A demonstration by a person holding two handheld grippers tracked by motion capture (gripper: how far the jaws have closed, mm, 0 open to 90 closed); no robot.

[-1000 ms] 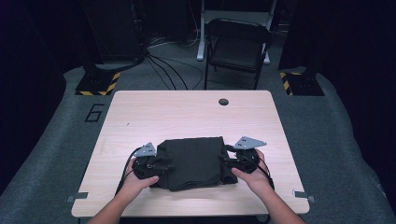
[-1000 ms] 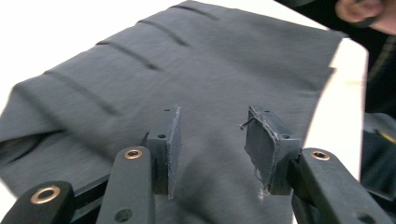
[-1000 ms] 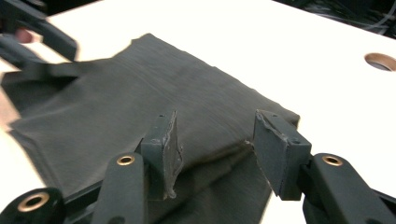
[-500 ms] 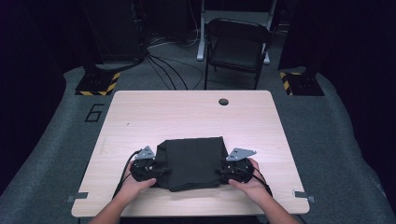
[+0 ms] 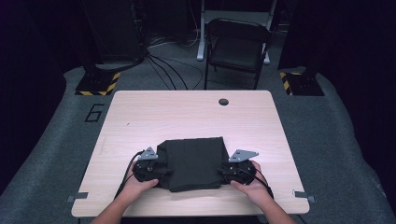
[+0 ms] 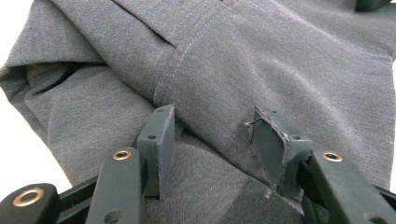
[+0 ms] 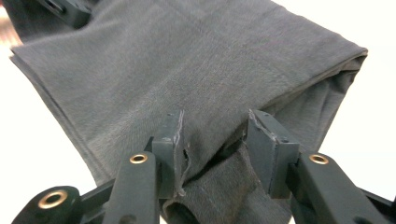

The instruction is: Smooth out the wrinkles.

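Note:
A dark grey folded garment lies flat on the near half of the wooden table. My left gripper is at its left edge, low on the table. In the left gripper view the cloth runs between the jaws of that gripper, which have just been opening and stand apart from it. My right gripper is at the garment's right edge. Its jaws have just been closing around a folded edge of the cloth, with a gap still showing at the pads.
A round grommet hole sits near the table's far edge. A black folding chair stands beyond the table, with cables on the floor. Bare wood stretches behind and beside the garment.
The right gripper has sunk a little toward the table and edged in at the garment's right side. The left gripper has hardly moved. The garment lies where it was.

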